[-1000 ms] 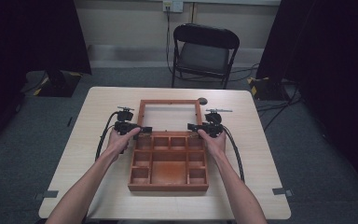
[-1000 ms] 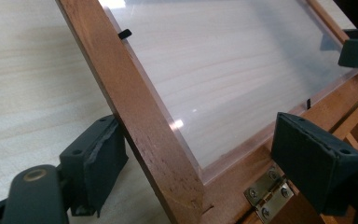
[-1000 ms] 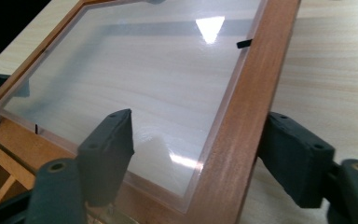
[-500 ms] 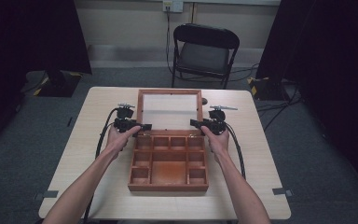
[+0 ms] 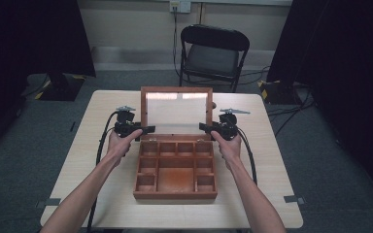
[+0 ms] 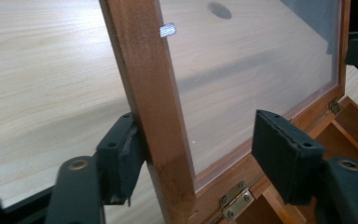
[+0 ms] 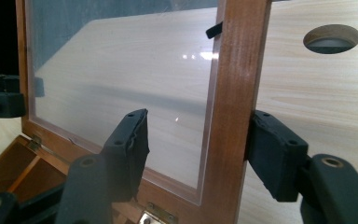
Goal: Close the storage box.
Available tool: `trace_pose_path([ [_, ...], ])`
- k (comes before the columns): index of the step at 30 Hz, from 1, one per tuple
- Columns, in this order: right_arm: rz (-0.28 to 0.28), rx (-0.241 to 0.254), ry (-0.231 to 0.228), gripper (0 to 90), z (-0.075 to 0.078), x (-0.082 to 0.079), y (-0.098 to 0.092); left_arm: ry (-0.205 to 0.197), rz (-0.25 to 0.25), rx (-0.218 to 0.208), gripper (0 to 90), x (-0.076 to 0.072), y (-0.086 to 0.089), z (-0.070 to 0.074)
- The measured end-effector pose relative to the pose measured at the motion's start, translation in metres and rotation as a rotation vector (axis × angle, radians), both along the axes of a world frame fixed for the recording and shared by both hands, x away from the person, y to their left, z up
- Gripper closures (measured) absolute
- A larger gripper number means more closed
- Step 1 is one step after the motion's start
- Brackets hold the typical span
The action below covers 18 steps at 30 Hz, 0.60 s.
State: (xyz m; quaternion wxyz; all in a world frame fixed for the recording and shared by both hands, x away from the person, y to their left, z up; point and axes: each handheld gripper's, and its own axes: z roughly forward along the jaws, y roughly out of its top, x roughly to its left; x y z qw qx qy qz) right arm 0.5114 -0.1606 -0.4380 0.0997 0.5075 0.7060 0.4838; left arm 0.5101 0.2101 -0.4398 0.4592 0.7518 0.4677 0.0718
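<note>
Now the two hands are lifting the lid of a brown wooden box with many small compartments, which sits in the middle of the pale wooden counter. The lid, a wooden frame with a clear pane, stands nearly upright at the back of the box, on small metal hinges.

The left tool is at the left side rail of the lid. Its jaws have just been closing, and the rail sits between them. One pad touches the outer face of the rail; the other pad is apart from it, over the pane. So this tool is open, not squeezing.

The right tool is the same on the right side rail. Its jaws have been closing too. One pad touches the rail, the other stands clear.

I think the opening step is almost done. The next move calls for care: hold the lid steady, check that it stays up by itself, and then let go slowly so it does not fall shut.
</note>
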Motion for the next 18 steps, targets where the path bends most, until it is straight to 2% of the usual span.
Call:
trace_pose_path([
  [4, -0.003, 0.009, -0.004, 43.3, 0.001, -0.002, 0.000, -0.016, 0.009, -0.006, 40.9, -0.003, 0.004, 0.000],
  [9, -0.002, 0.013, -0.010, 42.6, 0.002, -0.005, 0.000, -0.028, 0.019, 0.020, 45.5, -0.007, 0.003, 0.002],
  [16, 0.005, 0.003, -0.020, 42.8, 0.009, -0.011, 0.001, -0.045, 0.016, -0.001, 52.3, -0.012, 0.008, 0.007],
  [18, 0.007, -0.001, -0.022, 43.1, 0.011, -0.013, 0.001, -0.047, 0.017, -0.024, 54.7, -0.013, 0.009, 0.009],
])
